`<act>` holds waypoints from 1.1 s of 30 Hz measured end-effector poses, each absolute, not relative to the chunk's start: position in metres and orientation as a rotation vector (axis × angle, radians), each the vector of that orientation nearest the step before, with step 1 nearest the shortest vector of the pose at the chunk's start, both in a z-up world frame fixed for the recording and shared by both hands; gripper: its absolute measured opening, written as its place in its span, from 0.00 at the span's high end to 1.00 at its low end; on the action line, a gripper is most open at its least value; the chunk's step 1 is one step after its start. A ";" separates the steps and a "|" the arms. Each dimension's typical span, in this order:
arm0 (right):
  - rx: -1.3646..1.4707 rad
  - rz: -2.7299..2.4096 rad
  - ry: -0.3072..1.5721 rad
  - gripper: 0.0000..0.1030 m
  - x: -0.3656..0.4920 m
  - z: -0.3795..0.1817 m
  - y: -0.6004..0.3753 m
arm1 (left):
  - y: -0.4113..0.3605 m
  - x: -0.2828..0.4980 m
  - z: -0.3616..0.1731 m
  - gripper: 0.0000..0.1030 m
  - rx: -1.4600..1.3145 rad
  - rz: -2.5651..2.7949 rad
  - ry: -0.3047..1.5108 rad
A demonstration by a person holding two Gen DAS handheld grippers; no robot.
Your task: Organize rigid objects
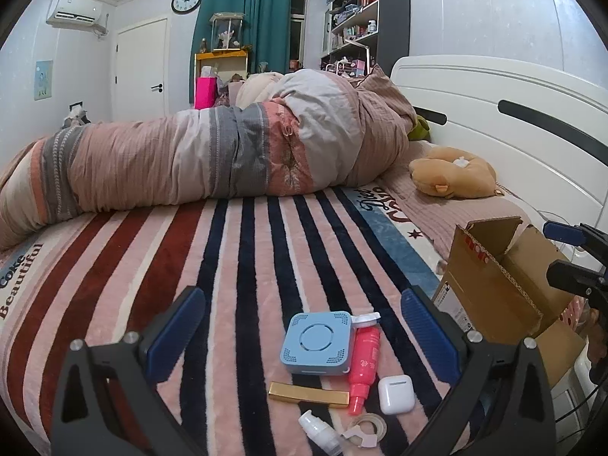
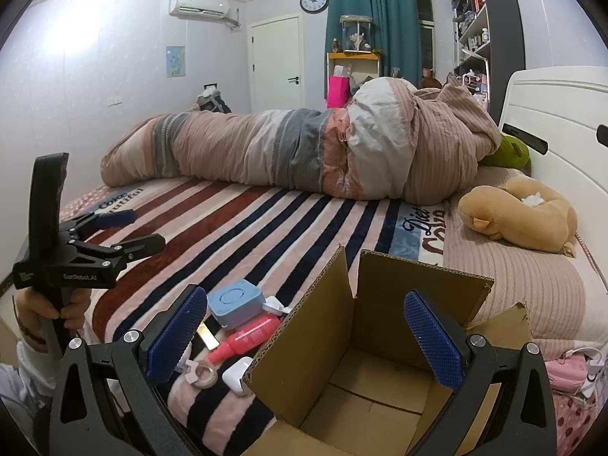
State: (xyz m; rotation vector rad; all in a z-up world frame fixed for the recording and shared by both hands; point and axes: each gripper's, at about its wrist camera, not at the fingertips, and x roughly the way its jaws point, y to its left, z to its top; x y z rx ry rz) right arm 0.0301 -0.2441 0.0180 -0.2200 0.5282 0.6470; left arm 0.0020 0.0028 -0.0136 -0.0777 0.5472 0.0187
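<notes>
Small items lie on the striped blanket: a light blue square box (image 1: 316, 343), a pink bottle (image 1: 363, 368), a gold bar (image 1: 308, 399), a white earbud case (image 1: 396, 394), a small white bottle (image 1: 319, 431) and a tape roll (image 1: 365, 428). My left gripper (image 1: 304, 336) is open and empty, hovering just above them. An open, empty cardboard box (image 2: 364, 376) stands to their right. My right gripper (image 2: 306, 336) is open and empty over the box's left wall. The blue box (image 2: 236, 304), pink bottle (image 2: 247, 336), tape roll (image 2: 203, 376) and earbud case (image 2: 237, 378) also show in the right wrist view.
A rolled quilt (image 1: 212, 159) lies across the bed behind the items. A tan plush toy (image 1: 454, 176) sits near the white headboard (image 1: 513, 121). The left gripper (image 2: 129, 233) also shows in the right wrist view, held by a hand. The striped blanket (image 1: 190, 258) covers the bed.
</notes>
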 end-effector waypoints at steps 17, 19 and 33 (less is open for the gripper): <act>-0.210 0.651 0.547 0.00 0.029 0.016 -0.243 | 0.001 0.001 -0.014 0.00 -0.079 0.013 0.552; -0.209 0.649 0.550 0.00 0.029 0.016 -0.243 | 0.001 0.001 -0.014 0.00 -0.079 0.013 0.552; -0.216 0.647 0.555 0.00 0.030 0.014 -0.244 | 0.001 0.001 -0.015 0.00 -0.074 0.021 0.552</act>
